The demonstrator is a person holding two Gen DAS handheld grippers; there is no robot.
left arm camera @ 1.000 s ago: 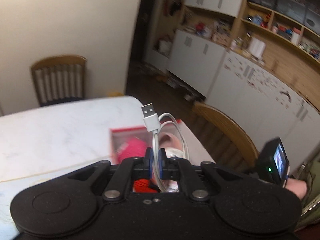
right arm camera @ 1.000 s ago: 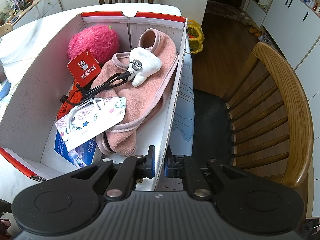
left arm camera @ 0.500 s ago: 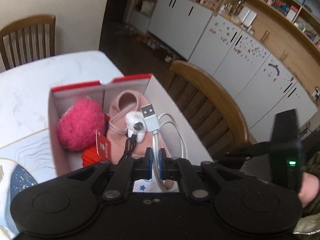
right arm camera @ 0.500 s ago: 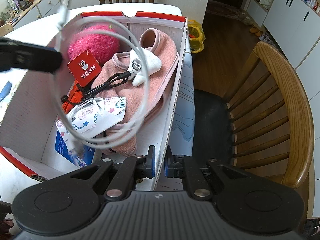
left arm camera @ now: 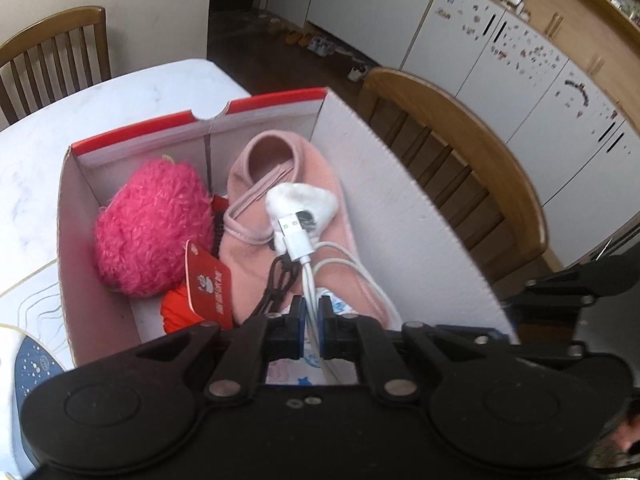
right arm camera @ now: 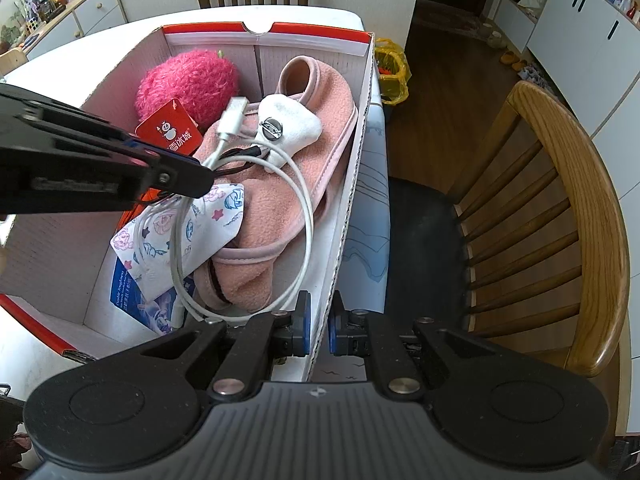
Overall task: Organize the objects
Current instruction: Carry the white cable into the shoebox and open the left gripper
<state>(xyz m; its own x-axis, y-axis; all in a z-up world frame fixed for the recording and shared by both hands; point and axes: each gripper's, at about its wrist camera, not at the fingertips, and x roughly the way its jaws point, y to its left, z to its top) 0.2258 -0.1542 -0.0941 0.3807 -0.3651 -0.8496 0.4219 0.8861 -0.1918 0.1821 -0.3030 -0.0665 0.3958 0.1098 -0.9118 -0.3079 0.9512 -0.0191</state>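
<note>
The left gripper (left arm camera: 314, 316) is closed on the white USB cable (left arm camera: 308, 280), pinching it a short way behind the plug. The right gripper (right arm camera: 318, 322) is closed on the near right wall of the cardboard box (right arm camera: 352, 200), with one pad inside the wall and one outside, so it seems to hold the box steady.

The relation that matters is between the cable and the left gripper. The plug end stands out straight ahead of the left fingertips, along the line in which the gripper points, slanting down toward the white hook-shaped piece (left arm camera: 302, 206) on the pink fleece garment (left arm camera: 256, 248). The rest of the cable falls back from the pads in a loose loop. In the right wrist view this loop (right arm camera: 240, 232) hangs below the left gripper (right arm camera: 204, 174) and lies over the garment and the printed face mask (right arm camera: 188, 224), already inside the box walls.

The cable is therefore over the right half of the box, beside the pink plush toy (left arm camera: 154, 228). Only the left gripper has it, so I judge the next move is to open these jaws over the box.
</note>
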